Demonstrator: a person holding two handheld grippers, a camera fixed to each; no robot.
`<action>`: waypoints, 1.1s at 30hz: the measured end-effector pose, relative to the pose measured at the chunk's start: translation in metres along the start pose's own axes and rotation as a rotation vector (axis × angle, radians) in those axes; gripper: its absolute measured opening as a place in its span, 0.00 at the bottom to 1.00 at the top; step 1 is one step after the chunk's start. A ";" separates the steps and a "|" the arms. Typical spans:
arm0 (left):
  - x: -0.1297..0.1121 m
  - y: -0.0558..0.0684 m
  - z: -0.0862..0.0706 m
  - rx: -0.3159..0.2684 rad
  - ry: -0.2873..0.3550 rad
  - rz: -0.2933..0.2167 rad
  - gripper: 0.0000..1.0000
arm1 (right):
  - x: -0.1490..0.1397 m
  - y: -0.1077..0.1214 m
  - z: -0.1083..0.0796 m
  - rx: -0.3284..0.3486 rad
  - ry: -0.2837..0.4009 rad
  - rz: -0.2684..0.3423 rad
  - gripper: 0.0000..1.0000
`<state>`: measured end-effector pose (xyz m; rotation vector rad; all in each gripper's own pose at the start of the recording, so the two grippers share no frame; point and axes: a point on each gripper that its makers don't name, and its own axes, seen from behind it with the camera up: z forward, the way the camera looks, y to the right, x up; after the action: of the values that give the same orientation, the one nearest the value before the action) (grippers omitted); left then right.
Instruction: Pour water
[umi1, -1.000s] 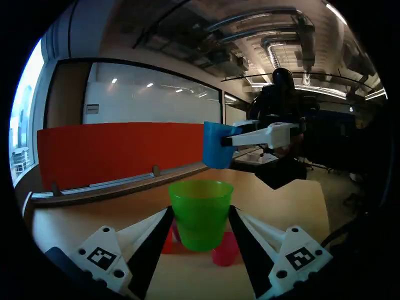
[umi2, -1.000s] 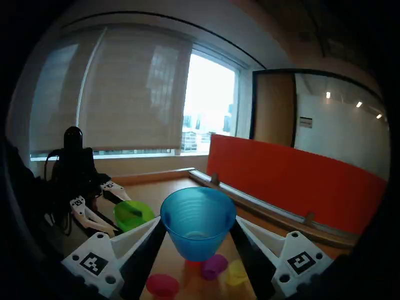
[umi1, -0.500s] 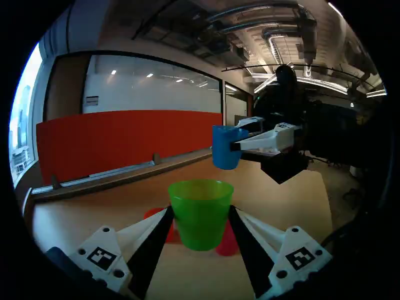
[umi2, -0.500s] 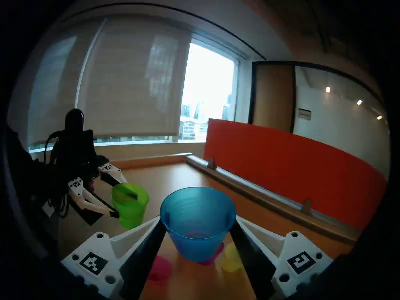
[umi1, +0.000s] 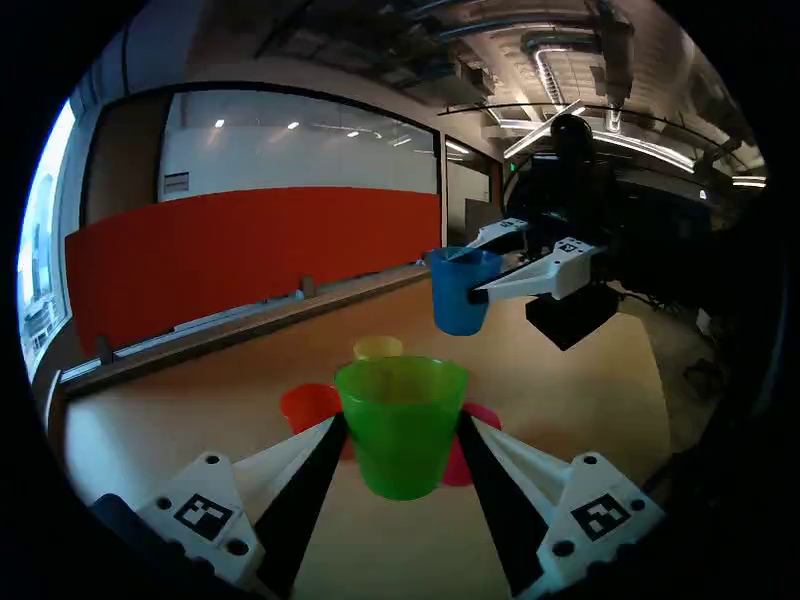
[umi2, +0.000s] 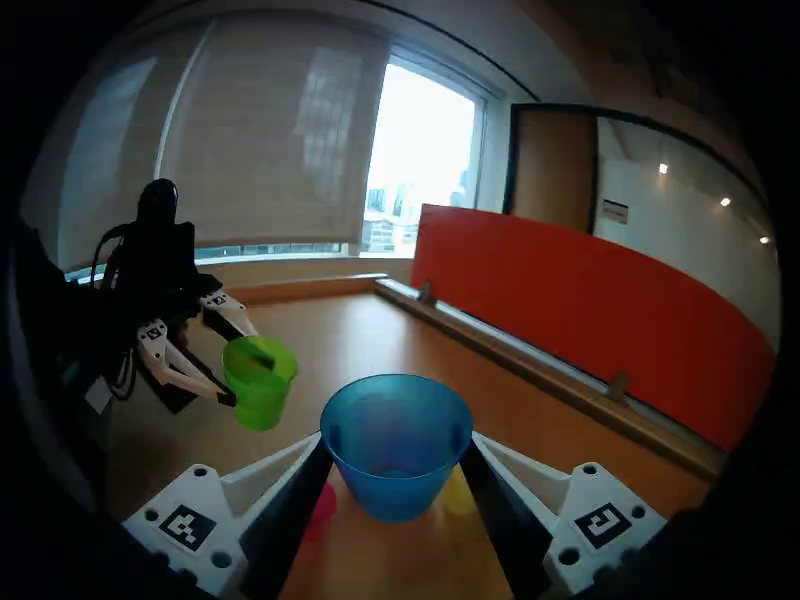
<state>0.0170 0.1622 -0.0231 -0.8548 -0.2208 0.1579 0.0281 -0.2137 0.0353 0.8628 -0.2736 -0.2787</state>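
Between the fingers of the left claw (umi1: 400, 420) we see the green cup (umi1: 400, 445), pinched from both sides and upright. Just behind it, a red cup (umi1: 308, 403), a yellow cup (umi1: 378, 347) and a pink cup (umi1: 478, 440) stand on the counter (umi1: 200, 420). They were mostly hidden 1 second ago, so this claw has shifted. Farther off, the right claw (umi1: 460, 275) grips the blue cup (umi1: 458, 295) on both sides. It leaned before; now it is upright and apart from the green one. We judge the pouring is finished or interrupted. For writing, we find only square markers (umi1: 203, 515) on the claws. The wall sign (umi1: 175, 183) is too small to read.
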 end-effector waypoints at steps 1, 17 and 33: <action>-0.002 0.000 0.001 -0.001 -0.006 0.000 0.80 | -0.003 0.000 0.000 0.003 -0.006 0.000 0.88; -0.031 0.001 0.014 -0.034 -0.101 0.009 0.80 | -0.049 -0.003 0.008 0.048 -0.115 0.031 0.88; -0.055 0.003 0.016 -0.072 -0.206 0.048 0.80 | -0.086 -0.008 0.009 0.095 -0.223 0.043 0.88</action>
<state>-0.0405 0.1637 -0.0223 -0.9158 -0.4006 0.2843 -0.0557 -0.1950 0.0238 0.9191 -0.5153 -0.3241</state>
